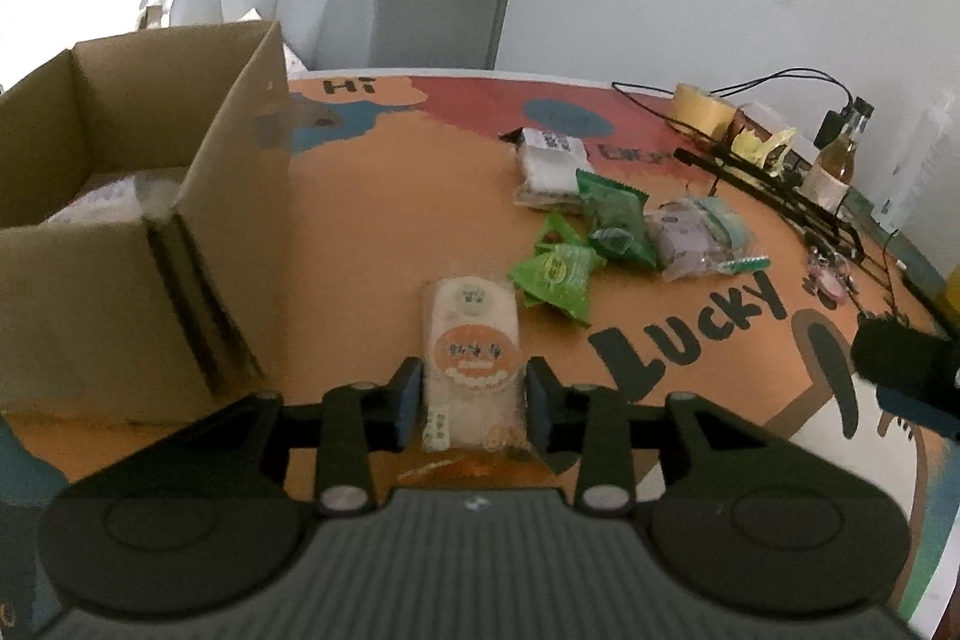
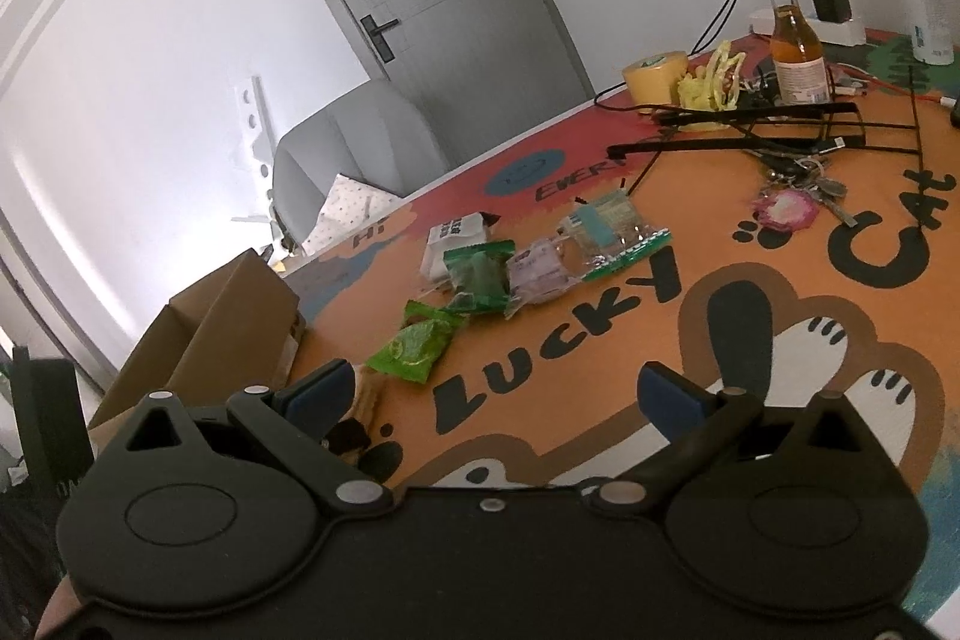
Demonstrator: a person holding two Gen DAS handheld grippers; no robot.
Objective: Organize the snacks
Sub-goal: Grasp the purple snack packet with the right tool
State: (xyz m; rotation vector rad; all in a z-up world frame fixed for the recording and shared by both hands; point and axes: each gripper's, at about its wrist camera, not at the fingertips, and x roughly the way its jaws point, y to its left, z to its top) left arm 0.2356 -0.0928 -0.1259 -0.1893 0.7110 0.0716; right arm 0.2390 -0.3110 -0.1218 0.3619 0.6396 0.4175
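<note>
Low in the frame's centre, my left gripper [image 1: 473, 400] pinches the orange-label snack pack [image 1: 471, 358] at its sides; I should lift it level toward the cardboard box [image 1: 180, 196] at left. Right gripper [image 2: 504, 394] waits wide, empty.

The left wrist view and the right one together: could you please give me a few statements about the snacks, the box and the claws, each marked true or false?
1. The left claw has its fingers on either side of a white snack pack with an orange label. True.
2. The right claw grips a green packet. False: it is open and holds nothing.
3. The cardboard box is closed with tape. False: it stands open, with something pale inside.
4. Several snack packets, including a light green packet, lie loose on the table mat. True.
5. The amber bottle lies on its side. False: it stands upright.
</note>
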